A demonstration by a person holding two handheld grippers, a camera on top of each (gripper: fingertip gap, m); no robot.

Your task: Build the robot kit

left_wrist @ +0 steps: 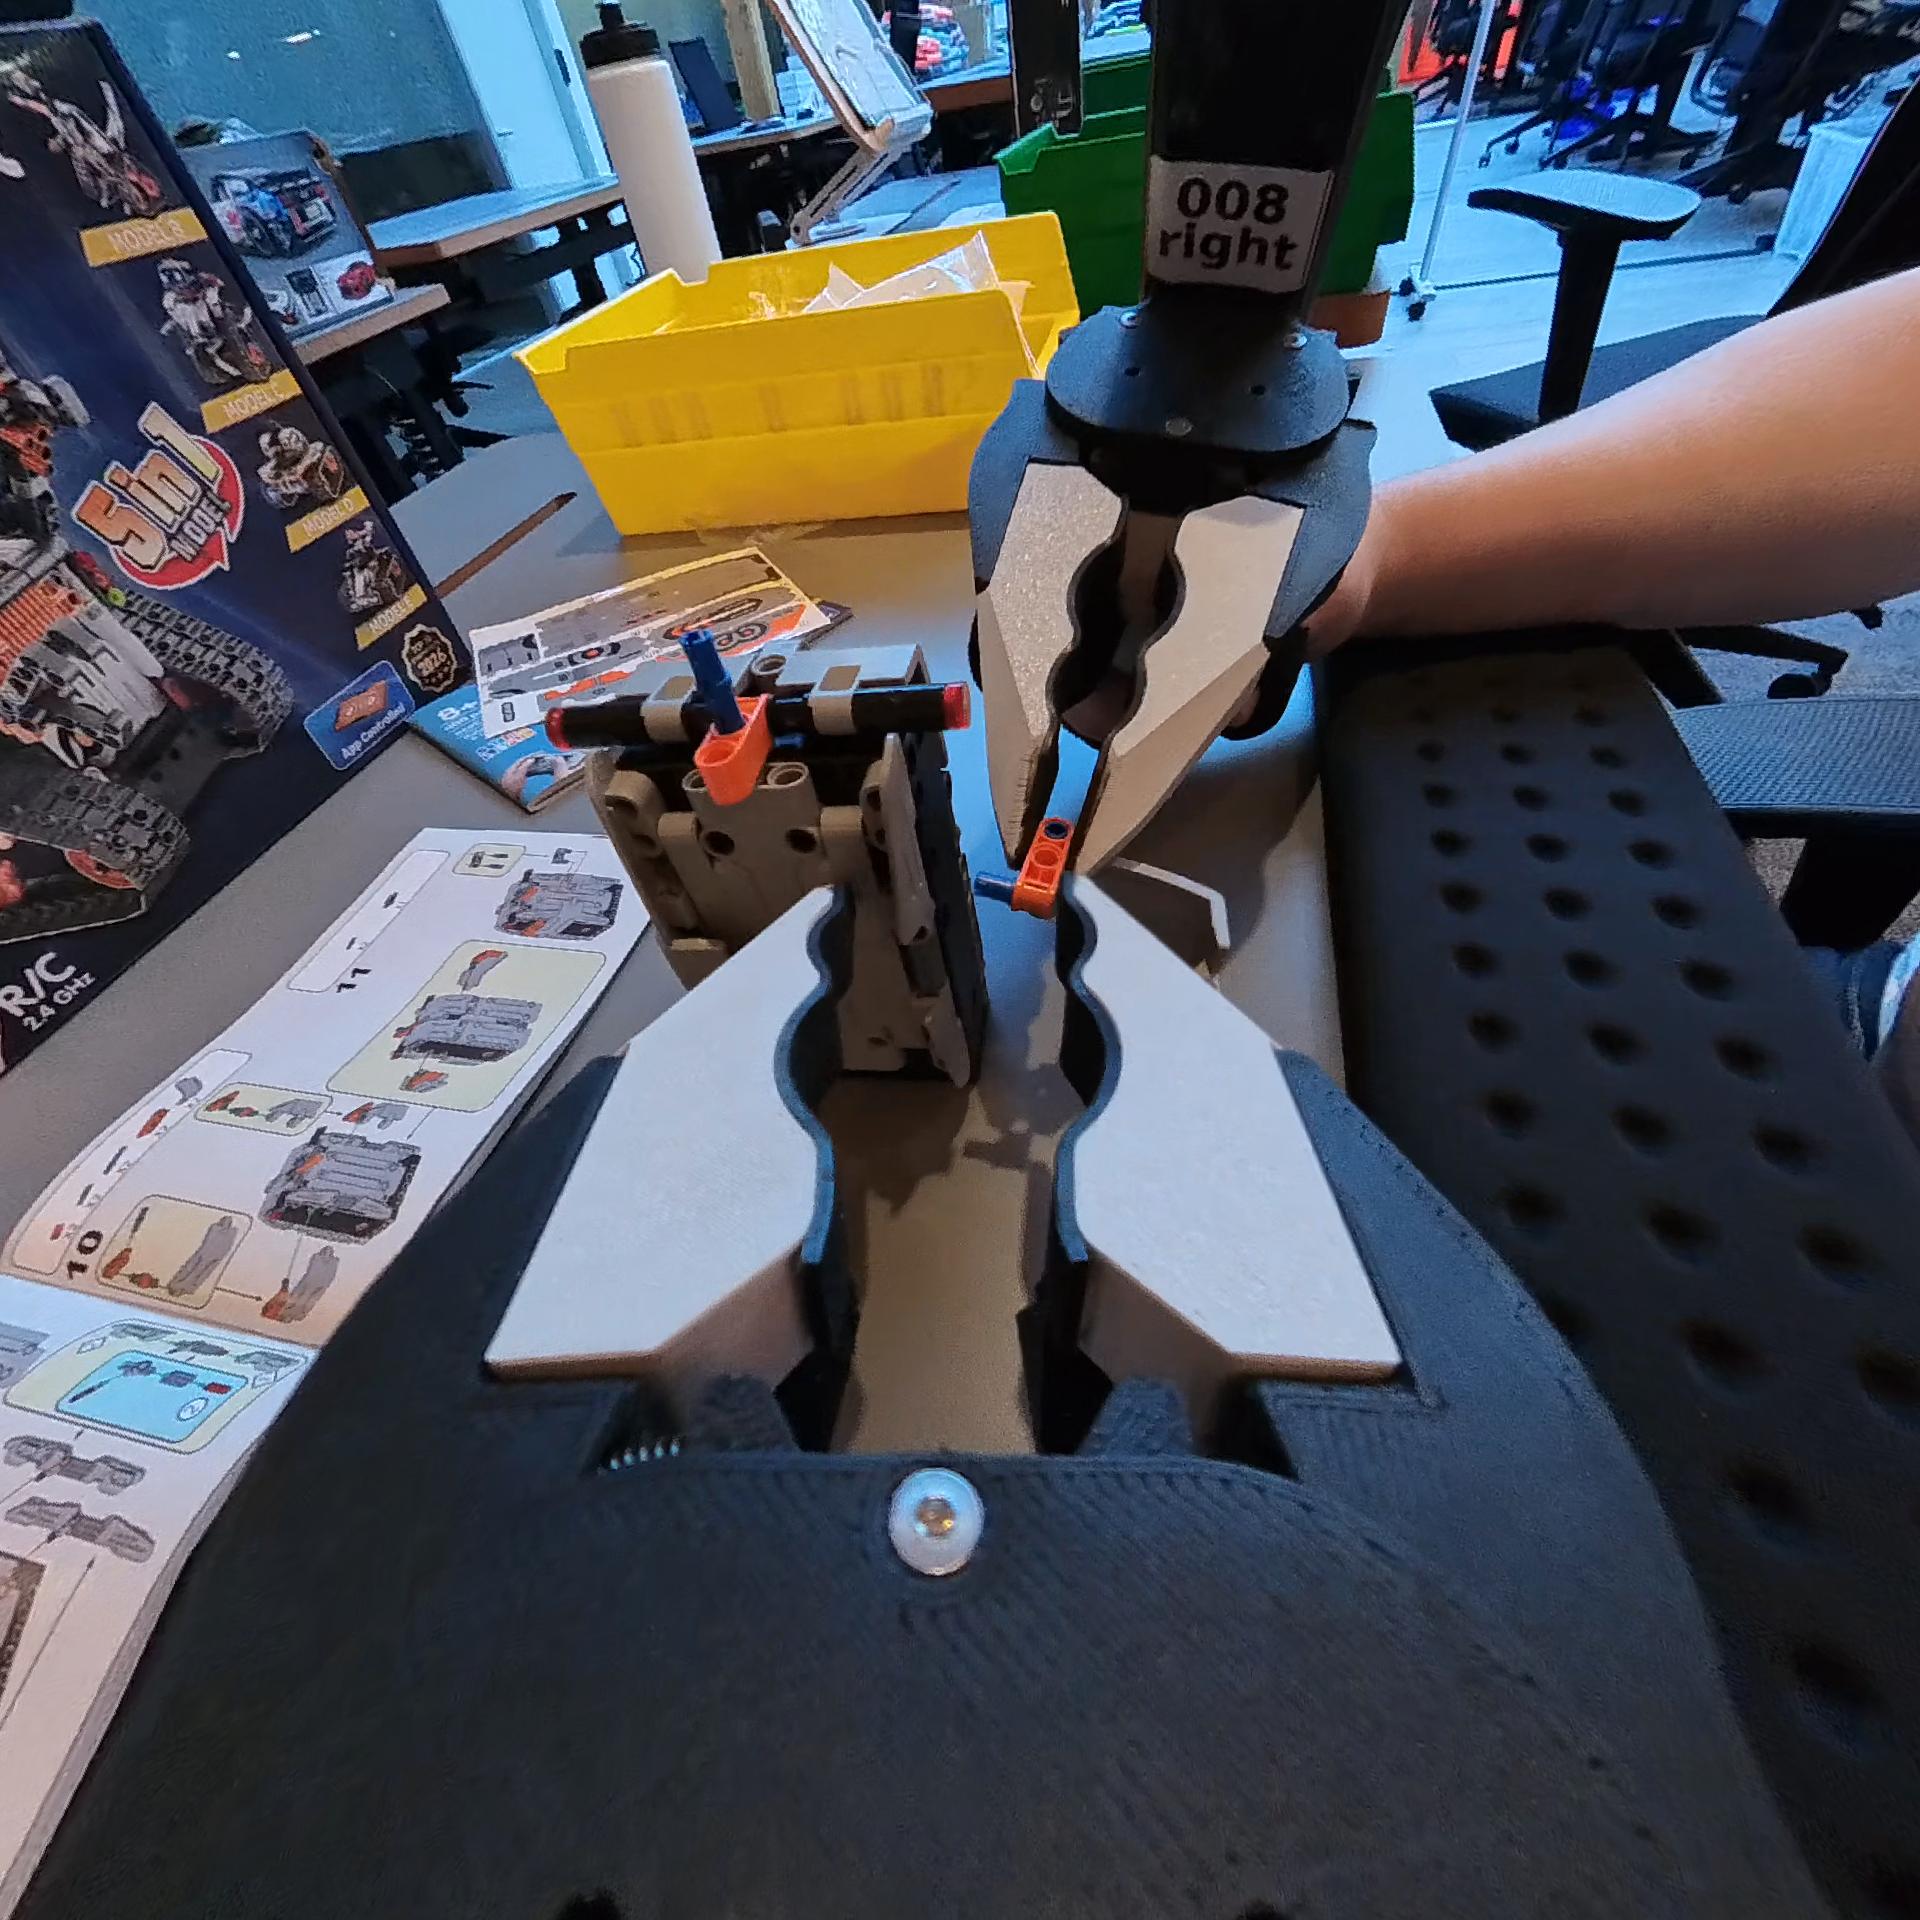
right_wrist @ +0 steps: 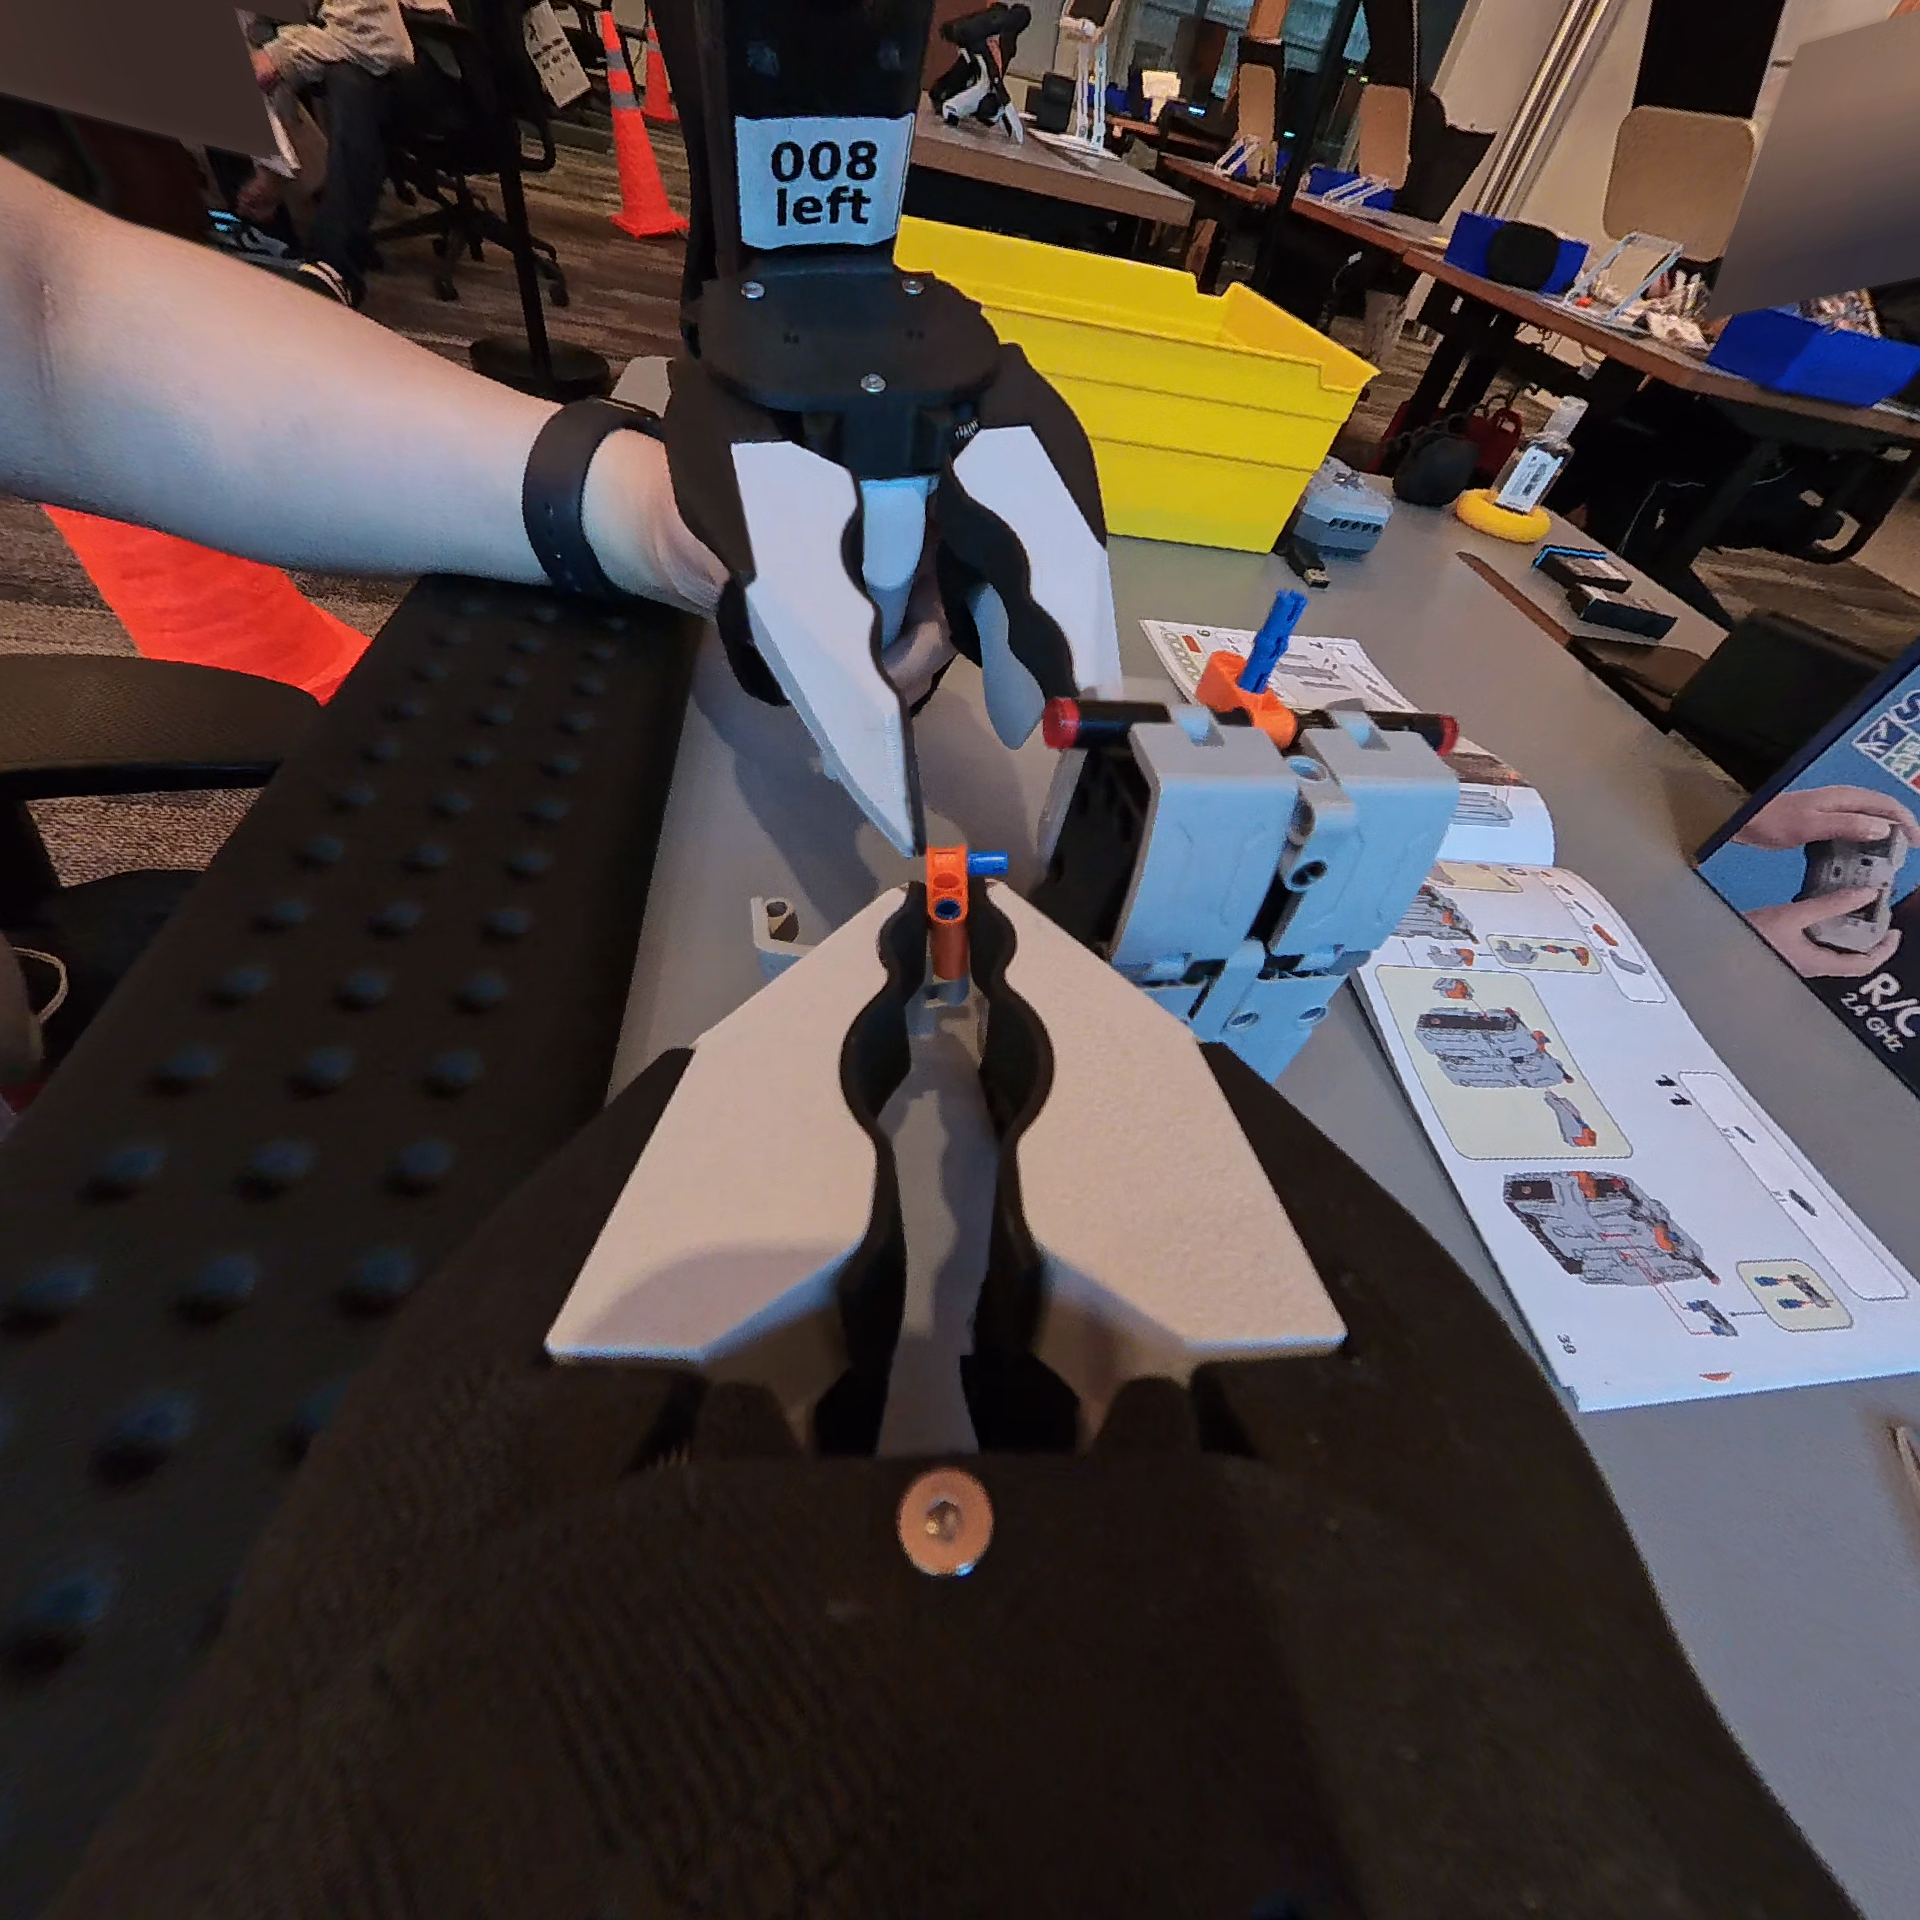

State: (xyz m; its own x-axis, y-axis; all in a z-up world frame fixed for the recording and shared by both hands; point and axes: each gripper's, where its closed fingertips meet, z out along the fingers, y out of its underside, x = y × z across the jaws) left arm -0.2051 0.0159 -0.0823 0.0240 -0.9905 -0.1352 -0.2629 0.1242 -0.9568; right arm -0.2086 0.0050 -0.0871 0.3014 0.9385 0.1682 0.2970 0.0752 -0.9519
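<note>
My right gripper (right_wrist: 948, 899) is shut on a small orange connector (right_wrist: 947, 914) with a blue pin (right_wrist: 987, 860) sticking out sideways, held just above the grey table (right_wrist: 1558, 1558). In the left wrist view the right gripper (left_wrist: 1055, 868) comes down from above with that connector (left_wrist: 1039, 868). My left gripper (left_wrist: 951, 899) is open and empty, with its right fingertip beside the held connector. A grey brick assembly (left_wrist: 790, 831) stands upright at its left fingertip, whether touching I cannot tell. The assembly (right_wrist: 1247, 852) carries a black axle with red ends and a second orange connector (right_wrist: 1242, 696).
An open instruction booklet (left_wrist: 312, 1091) lies left of the assembly, with a dark blue toy box (left_wrist: 156, 520) behind it. A yellow bin (left_wrist: 779, 416) stands at the back. A black perforated chair part (left_wrist: 1610, 1039) borders the table. A small grey piece (right_wrist: 779, 925) lies near the grippers. Only a small space, under 4 cm, lies between the two pairs of fingers.
</note>
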